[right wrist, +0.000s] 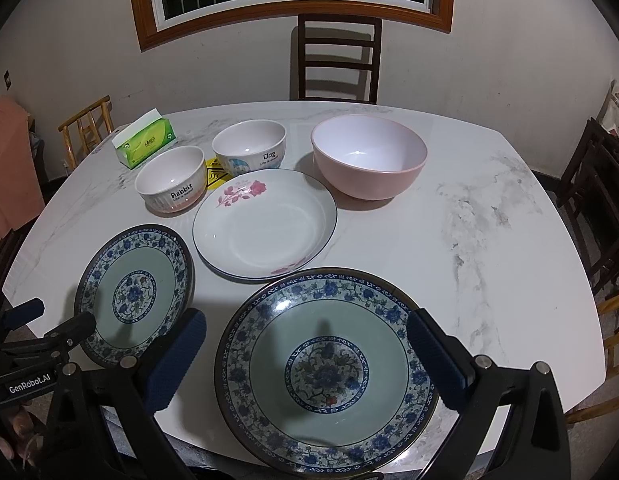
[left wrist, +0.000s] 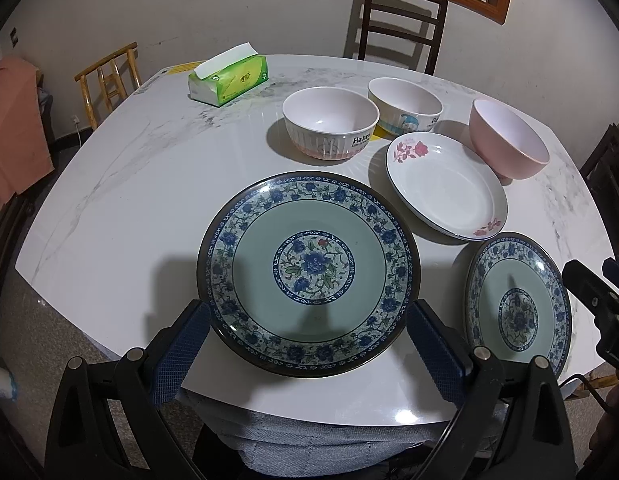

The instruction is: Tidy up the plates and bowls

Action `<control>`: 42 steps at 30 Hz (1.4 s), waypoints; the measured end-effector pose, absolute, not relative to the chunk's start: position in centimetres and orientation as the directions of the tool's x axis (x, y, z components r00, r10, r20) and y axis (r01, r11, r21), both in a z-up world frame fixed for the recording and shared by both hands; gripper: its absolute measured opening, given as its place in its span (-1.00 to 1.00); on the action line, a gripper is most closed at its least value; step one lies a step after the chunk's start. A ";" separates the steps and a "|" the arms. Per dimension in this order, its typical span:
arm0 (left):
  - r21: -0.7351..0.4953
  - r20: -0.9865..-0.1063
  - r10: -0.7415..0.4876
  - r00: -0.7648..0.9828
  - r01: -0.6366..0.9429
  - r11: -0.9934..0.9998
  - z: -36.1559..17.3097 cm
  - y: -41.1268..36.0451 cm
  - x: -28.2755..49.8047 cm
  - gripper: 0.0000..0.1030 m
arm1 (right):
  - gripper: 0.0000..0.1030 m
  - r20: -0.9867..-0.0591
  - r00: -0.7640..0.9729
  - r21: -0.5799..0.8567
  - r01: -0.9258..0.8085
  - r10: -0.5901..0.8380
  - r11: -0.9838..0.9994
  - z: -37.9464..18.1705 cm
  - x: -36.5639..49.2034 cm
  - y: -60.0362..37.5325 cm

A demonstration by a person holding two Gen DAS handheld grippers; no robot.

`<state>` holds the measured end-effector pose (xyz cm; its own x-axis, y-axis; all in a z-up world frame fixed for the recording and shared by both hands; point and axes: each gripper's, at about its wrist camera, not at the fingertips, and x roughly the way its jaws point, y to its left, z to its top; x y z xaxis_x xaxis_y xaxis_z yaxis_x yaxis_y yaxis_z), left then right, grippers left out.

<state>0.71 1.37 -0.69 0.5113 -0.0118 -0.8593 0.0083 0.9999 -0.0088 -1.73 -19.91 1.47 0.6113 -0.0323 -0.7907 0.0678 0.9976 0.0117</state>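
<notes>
Two blue-patterned green plates lie at the table's near edge: the left one (left wrist: pixel 307 274) (right wrist: pixel 133 294) and the right one (left wrist: pixel 517 306) (right wrist: pixel 327 368). A white rose plate (left wrist: pixel 445 186) (right wrist: pixel 265 224) lies behind them. Further back stand a Rabbit bowl (left wrist: pixel 329 122) (right wrist: pixel 169 178), a Dog bowl (left wrist: pixel 405 106) (right wrist: pixel 249 148) and a larger pink bowl (left wrist: pixel 507 140) (right wrist: pixel 367 156). My left gripper (left wrist: pixel 309 320) (right wrist: pixel 29 316) is open above the left plate's near rim. My right gripper (right wrist: pixel 307 334) (left wrist: pixel 589 280) is open above the right plate. Neither holds anything.
A green tissue pack (left wrist: pixel 229 80) (right wrist: pixel 145 142) lies at the back left of the white marble table (right wrist: pixel 489 240). A yellow sticker (right wrist: pixel 216 174) lies between the small bowls. Dark chairs (right wrist: pixel 337 60) stand behind and to the right, a bamboo chair (left wrist: pixel 107 80) at the left.
</notes>
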 end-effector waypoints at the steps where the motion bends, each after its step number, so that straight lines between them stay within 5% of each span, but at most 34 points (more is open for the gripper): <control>1: -0.008 -0.859 -0.011 0.512 0.008 1.000 -0.7 1.4 0.7 0.89 | 0.99 -0.791 0.611 0.012 0.068 -0.033 0.998 1.5 -1.7 -19.9; 28: -0.019 -0.860 -0.015 0.510 -0.003 1.000 -0.7 2.3 0.8 0.89 | 0.95 -0.786 0.618 0.056 0.044 0.017 0.997 1.3 -1.7 -19.8; 33: -0.035 -0.858 -0.022 0.514 -0.015 0.999 -0.8 3.4 1.1 0.87 | 0.80 -0.779 0.623 0.101 0.010 0.073 0.995 1.4 -1.6 -19.6; 42: -0.066 -0.859 -0.027 0.512 -0.059 0.996 -0.9 6.4 1.9 0.47 | 0.38 -0.759 0.584 0.291 -0.089 0.287 0.953 0.9 -0.5 -19.3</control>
